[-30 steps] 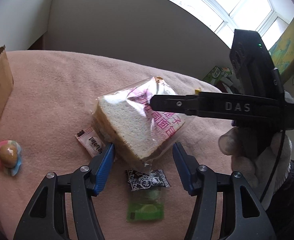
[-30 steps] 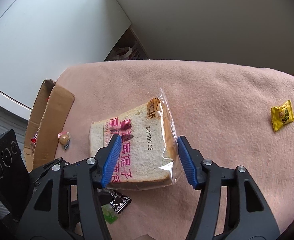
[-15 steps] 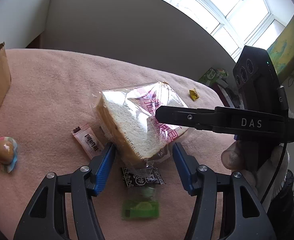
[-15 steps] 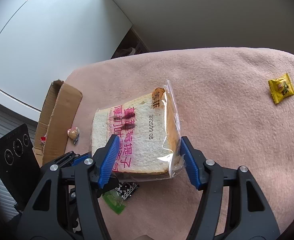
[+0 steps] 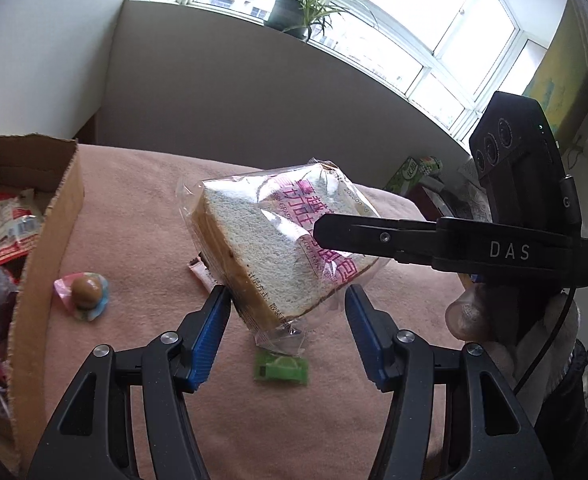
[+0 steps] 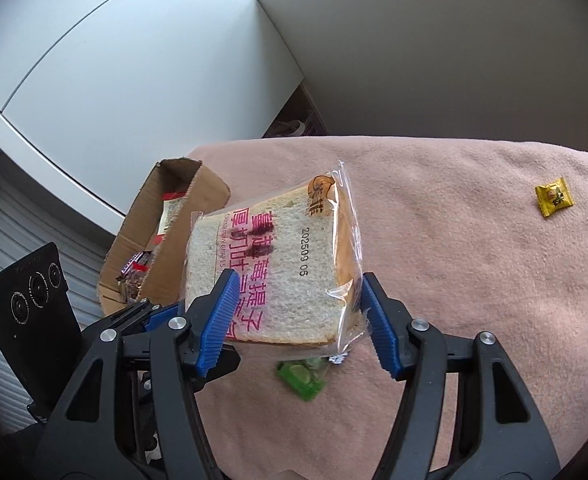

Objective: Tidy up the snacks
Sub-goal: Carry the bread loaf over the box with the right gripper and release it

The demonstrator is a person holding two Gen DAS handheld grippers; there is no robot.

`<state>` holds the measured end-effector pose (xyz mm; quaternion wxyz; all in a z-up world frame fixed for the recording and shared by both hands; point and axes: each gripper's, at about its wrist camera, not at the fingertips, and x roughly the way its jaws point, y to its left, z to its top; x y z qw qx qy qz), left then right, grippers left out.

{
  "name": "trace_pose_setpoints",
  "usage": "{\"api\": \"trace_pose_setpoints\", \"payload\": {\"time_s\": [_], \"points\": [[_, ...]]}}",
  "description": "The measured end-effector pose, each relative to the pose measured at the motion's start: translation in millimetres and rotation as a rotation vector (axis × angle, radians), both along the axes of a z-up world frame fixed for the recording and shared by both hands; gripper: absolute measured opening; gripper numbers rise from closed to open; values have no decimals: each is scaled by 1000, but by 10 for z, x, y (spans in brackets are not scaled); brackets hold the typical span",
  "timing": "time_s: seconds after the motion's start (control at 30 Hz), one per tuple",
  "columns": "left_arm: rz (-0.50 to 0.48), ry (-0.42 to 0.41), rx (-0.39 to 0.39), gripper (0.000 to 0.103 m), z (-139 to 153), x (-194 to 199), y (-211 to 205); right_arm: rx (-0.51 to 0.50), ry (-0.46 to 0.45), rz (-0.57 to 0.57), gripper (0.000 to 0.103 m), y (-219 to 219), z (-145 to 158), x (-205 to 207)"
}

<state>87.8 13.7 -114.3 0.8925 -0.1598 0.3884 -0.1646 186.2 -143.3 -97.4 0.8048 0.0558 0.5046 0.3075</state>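
Note:
A bagged slice of bread (image 5: 269, 248) with pink print is held tilted above the pink blanket. My right gripper (image 6: 298, 320) is shut on the bag of bread (image 6: 269, 272) at its near edge. My left gripper (image 5: 285, 328) is open, its blue fingers either side of the bread's lower corner, not squeezing it. A cardboard box (image 5: 45, 248) with several snack packs stands at the left; it also shows in the right wrist view (image 6: 165, 240).
On the blanket (image 5: 133, 208) lie a green candy (image 5: 281, 368), a pastel-wrapped brown sweet (image 5: 85, 292) near the box and a small pink packet (image 5: 201, 276) under the bread. A yellow candy (image 6: 554, 196) lies far right. A wall and window stand behind.
The right gripper has lifted the bread off the blanket and carried it toward the box. The box interior has come into view. The left gripper stays open beneath the bread.

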Motion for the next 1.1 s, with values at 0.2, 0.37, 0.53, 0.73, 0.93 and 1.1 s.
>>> {"api": "trace_pose_setpoints", "payload": {"time_s": [0.2, 0.37, 0.53, 0.73, 0.93, 1.1], "points": [[66, -34, -17, 58, 114, -270, 343, 15, -33, 70, 64, 398, 148, -186], [125, -60, -5, 58, 209, -522, 576, 29, -44, 131, 64, 733, 208, -292], [189, -70, -7, 58, 251, -755, 848, 25, -57, 190, 64, 1093, 233, -396], [282, -67, -12, 58, 247, -891, 1206, 29, -54, 257, 64, 1560, 183, -438], [367, -63, -16, 58, 210, -1020, 1528, 29, -39, 325, 64, 2015, 91, -454], [482, -78, 65, 58, 206, -1106, 1699, 9, -47, 335, 67, 2241, 28, -449]]}}
